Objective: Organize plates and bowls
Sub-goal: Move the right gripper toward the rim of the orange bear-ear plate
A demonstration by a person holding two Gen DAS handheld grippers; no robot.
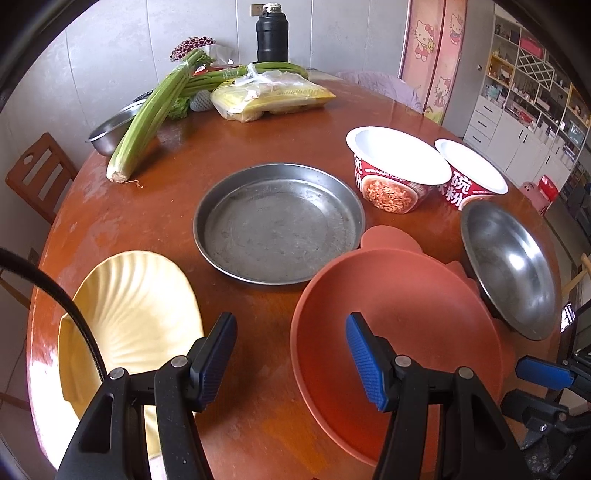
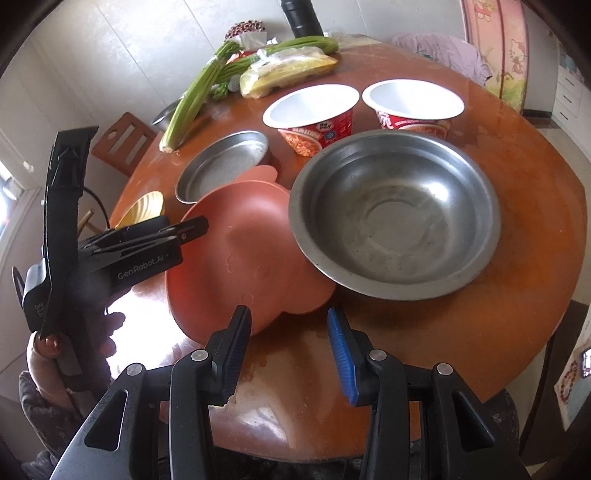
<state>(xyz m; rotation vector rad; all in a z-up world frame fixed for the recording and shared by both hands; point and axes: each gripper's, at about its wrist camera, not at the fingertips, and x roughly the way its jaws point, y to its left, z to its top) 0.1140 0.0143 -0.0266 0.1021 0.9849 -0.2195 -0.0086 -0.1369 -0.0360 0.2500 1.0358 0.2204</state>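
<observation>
A yellow shell-shaped plate [image 1: 136, 317] lies at the table's near left. A flat steel plate [image 1: 277, 225] sits in the middle. An orange plastic plate [image 1: 399, 332] lies near right, and a steel bowl [image 1: 513, 269] rests partly on its far edge. My left gripper [image 1: 291, 354] is open and empty, hovering between the yellow and orange plates. My right gripper [image 2: 290, 347] is open and empty above the table's near edge, just in front of the orange plate [image 2: 240, 254] and the steel bowl [image 2: 395, 214]. The left gripper [image 2: 199, 227] also shows in the right wrist view.
Two red instant-noodle bowls [image 1: 399, 170] [image 1: 472, 177] stand behind the steel bowl. At the table's far side lie celery [image 1: 155, 114], a bag of corn [image 1: 273, 96], another steel bowl [image 1: 110, 129] and a black flask [image 1: 272, 35]. A wooden chair [image 1: 37, 173] stands at the left.
</observation>
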